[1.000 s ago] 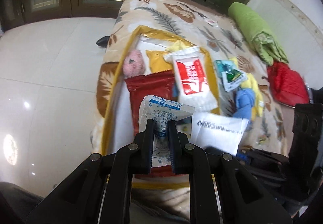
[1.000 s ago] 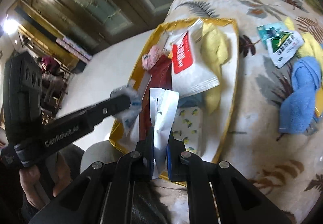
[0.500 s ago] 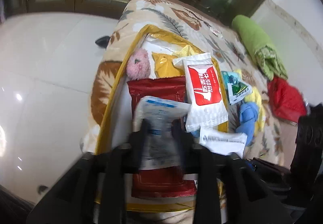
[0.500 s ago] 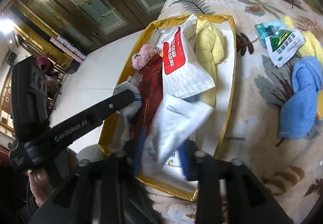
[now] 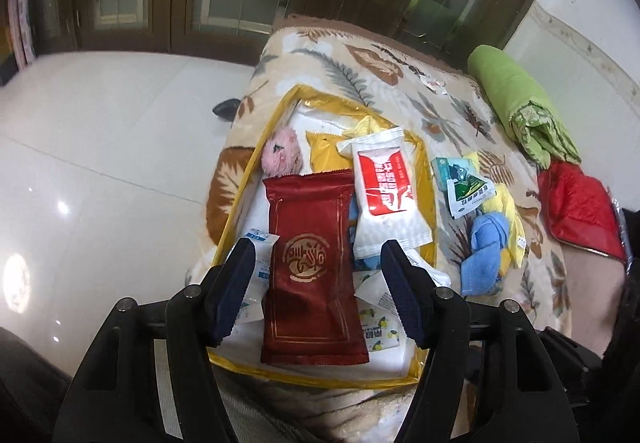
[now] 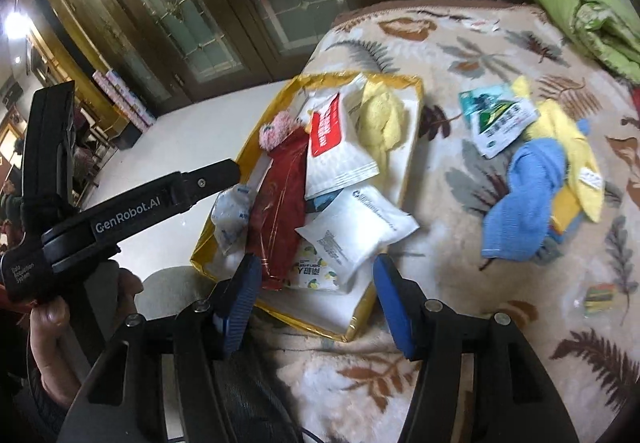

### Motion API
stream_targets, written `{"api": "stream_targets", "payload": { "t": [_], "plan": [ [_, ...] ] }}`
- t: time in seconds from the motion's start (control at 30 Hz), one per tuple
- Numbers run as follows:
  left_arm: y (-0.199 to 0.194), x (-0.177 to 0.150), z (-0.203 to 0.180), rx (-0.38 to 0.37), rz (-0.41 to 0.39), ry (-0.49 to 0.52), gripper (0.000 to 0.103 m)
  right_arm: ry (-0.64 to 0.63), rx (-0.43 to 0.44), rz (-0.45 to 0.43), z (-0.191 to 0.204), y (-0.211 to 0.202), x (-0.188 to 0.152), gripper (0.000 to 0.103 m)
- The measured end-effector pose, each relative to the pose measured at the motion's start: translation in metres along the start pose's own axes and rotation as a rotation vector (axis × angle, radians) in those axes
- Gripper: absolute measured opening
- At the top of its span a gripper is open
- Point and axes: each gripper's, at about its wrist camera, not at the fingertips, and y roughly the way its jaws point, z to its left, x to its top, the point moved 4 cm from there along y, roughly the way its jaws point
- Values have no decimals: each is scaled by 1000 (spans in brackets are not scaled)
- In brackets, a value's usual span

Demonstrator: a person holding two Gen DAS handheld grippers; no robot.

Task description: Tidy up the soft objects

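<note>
- Both the left gripper (image 5: 316, 291) and right gripper (image 6: 312, 301) have fingers spread, holding nothing.
- Gold-rimmed tray (image 6: 412, 131) on the bed holds the packets.
- Judged next: lift clear, then pinch the blue cloth (image 6: 524, 199) mid-bundle, beside the tray.

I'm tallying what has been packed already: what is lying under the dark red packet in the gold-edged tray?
Under the dark red packet peek a clear blue-printed pouch and a lemon-print pack. Anything beneath its middle is covered.
</note>
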Motion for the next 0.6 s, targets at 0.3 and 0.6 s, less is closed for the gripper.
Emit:
{"api": "stream_targets", "payload": {
  "t": [0.3, 0.6],
  "plan": [
    [-44, 6, -17, -67, -73, -33, 66, 15, -302, -59, -14, -22, 17, 59],
    [-65, 4, -61, -144, -93, 17, 66, 56, -391, -27, -41, -13, 17, 59]
  ]
}}
